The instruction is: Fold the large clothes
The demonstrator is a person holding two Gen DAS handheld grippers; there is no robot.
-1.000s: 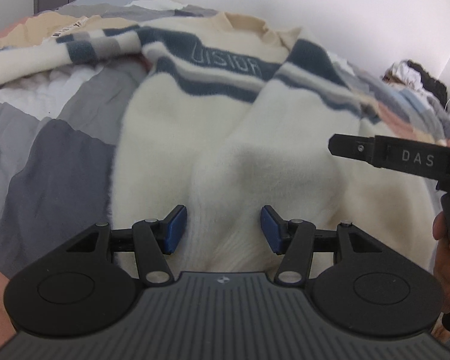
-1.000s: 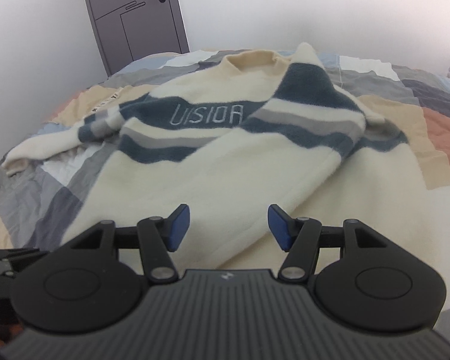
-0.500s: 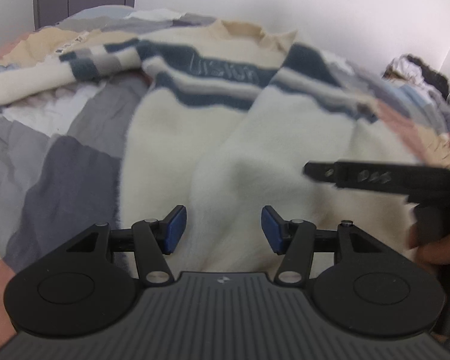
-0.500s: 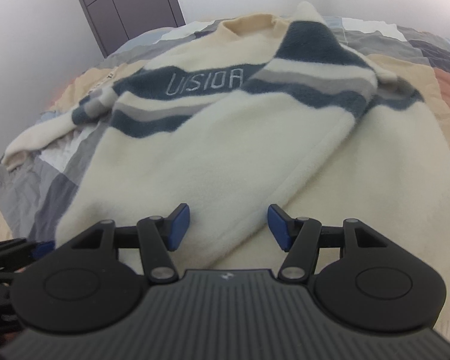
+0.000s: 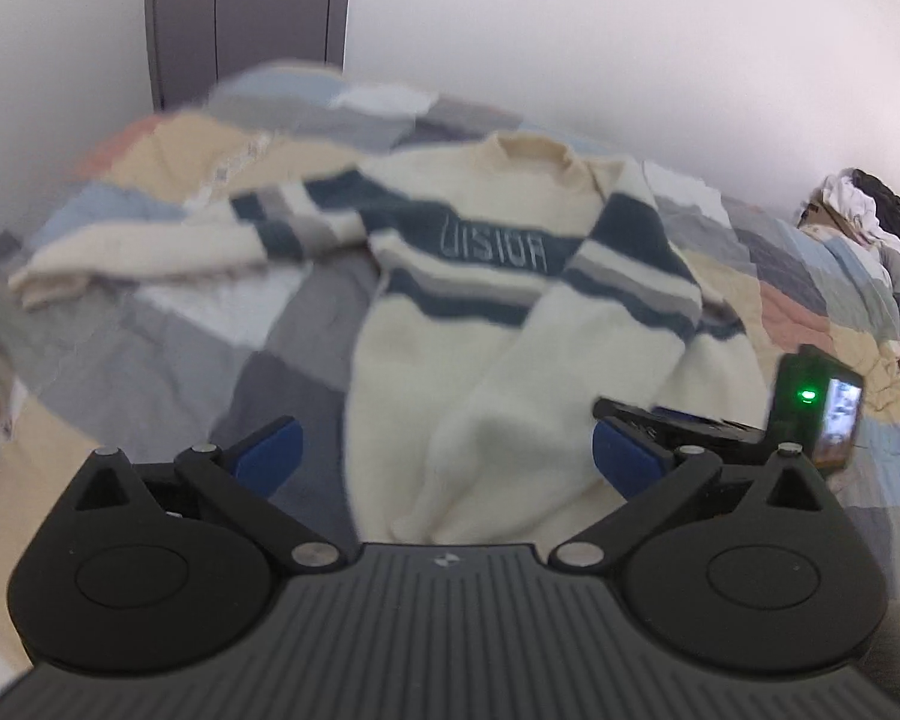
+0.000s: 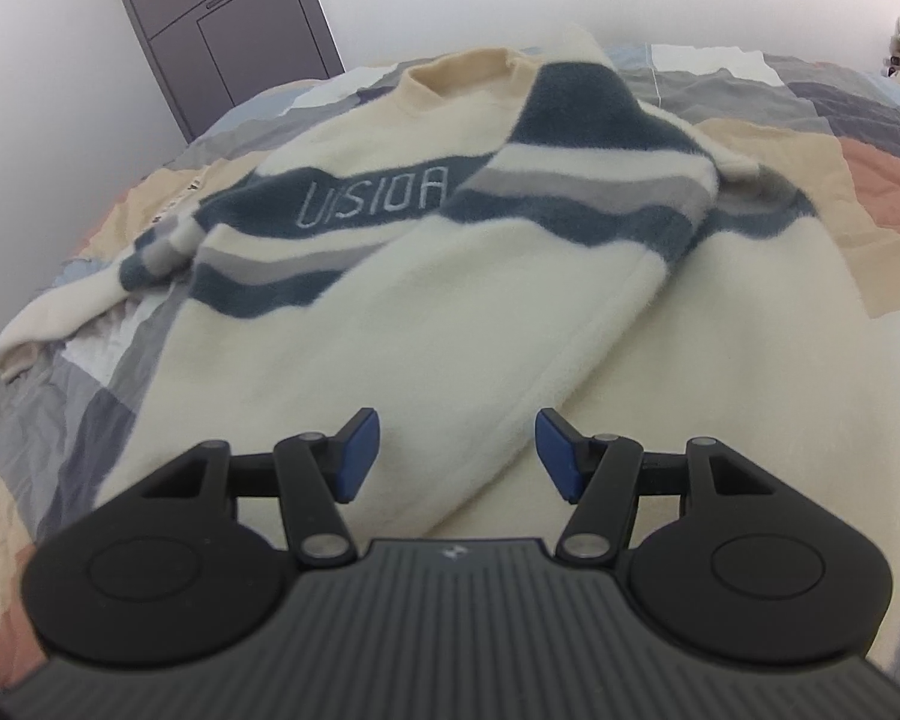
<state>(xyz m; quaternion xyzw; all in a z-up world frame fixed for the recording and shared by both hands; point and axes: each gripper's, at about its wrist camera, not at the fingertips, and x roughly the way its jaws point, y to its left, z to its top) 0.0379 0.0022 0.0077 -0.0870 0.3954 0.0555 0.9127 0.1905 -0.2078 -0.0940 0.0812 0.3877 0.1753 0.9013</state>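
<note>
A cream sweater with dark blue and grey stripes and the word "VISION" lies on the bed, collar away from me. Its right sleeve is folded diagonally across the body. Its left sleeve stretches out to the left. My left gripper is open wide and empty above the sweater's lower hem. My right gripper is open and empty, low over the folded sleeve's cuff end; it also shows in the left wrist view at the right.
The bed has a patchwork quilt of grey, beige and salmon patches. A grey door stands behind the bed at the left. A heap of clothes lies at the far right. White walls lie behind.
My left gripper has pulled back and up, and its jaws have opened wider. My right gripper has moved lower and closer to the folded sleeve, still open.
</note>
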